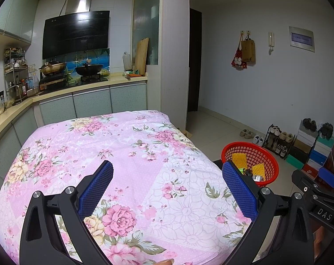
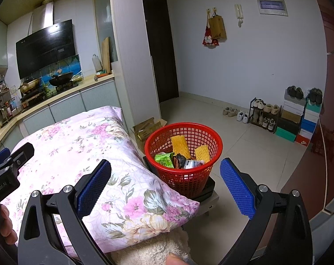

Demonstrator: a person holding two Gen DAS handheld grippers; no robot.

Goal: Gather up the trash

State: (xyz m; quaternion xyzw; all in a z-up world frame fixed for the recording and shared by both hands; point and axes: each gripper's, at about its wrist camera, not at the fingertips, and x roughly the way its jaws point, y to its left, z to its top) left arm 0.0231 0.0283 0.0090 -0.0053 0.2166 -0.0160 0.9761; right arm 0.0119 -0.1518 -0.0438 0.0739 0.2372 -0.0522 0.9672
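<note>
One red basket [image 2: 184, 152], two yellow foam nets [image 2: 180, 145], one floral quilt [image 1: 114, 154]

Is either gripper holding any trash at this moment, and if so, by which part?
Nothing is held. The left gripper and right gripper are both open, with nothing between their fingers. The trash lies in the red basket.

The right gripper [image 2: 165, 176] is wide open near the bottom. Between its blue fingers [image 2: 94, 187] sits a red basket [image 2: 184, 176] with wrappers [image 2: 165, 159] and yellow foam [image 2: 179, 144] inside.
</note>
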